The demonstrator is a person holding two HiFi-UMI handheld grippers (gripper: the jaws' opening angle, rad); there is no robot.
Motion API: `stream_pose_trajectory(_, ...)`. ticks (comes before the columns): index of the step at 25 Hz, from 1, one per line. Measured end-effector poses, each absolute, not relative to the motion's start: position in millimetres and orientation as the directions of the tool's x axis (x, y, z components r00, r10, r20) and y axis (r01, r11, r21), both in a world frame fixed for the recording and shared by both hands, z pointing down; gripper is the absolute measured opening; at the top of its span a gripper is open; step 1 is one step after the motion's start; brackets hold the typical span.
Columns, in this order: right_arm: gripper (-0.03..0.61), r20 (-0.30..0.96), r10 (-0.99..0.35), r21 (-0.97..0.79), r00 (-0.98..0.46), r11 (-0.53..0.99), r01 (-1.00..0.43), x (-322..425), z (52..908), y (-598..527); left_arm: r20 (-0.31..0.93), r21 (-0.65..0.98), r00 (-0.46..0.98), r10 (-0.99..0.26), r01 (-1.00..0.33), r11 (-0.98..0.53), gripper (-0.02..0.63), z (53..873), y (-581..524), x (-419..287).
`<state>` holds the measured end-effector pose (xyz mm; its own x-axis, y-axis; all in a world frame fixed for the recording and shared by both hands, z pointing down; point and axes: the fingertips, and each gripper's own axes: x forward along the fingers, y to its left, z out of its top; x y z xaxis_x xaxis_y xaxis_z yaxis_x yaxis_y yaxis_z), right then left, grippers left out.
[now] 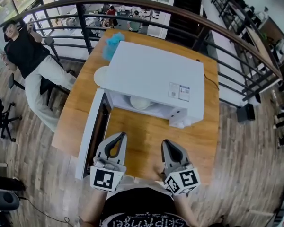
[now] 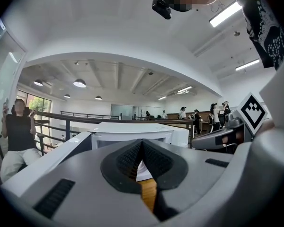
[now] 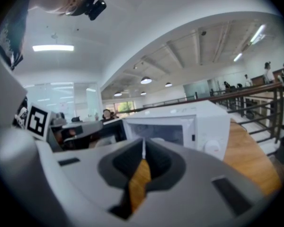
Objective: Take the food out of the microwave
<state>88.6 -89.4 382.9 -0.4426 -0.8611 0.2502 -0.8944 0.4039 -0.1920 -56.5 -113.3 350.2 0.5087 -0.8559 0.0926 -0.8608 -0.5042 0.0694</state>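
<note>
White round dish (image 1: 141, 102) sits inside the white microwave (image 1: 156, 72), door open.

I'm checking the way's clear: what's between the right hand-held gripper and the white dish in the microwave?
Only bare wooden table before the white dish, in the head view.

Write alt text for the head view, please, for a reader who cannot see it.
A white microwave sits on a wooden table, its door swung open, a white dish inside. The left tongs and right tongs hover shut and empty before it.
</note>
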Motion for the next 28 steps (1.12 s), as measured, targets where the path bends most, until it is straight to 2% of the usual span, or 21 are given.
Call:
stream_pose_trajectory(21, 0.038, 0.247, -0.839, -0.176, -0.485, 0.454, -0.874, 93.1, 387.5, -101.3, 0.118, 0.013, 0.470, -0.875, -0.882, -0.472, 0.031, 355.2, -126.0, -58.0)
stream_pose_trajectory(28, 0.040, 0.247, -0.838, -0.111, -0.487, 0.475, -0.873, 90.4, 388.8, -113.8, 0.128, -0.026, 0.487, -0.864, -0.869, -0.493, 0.031, 360.4, -138.1, -50.3)
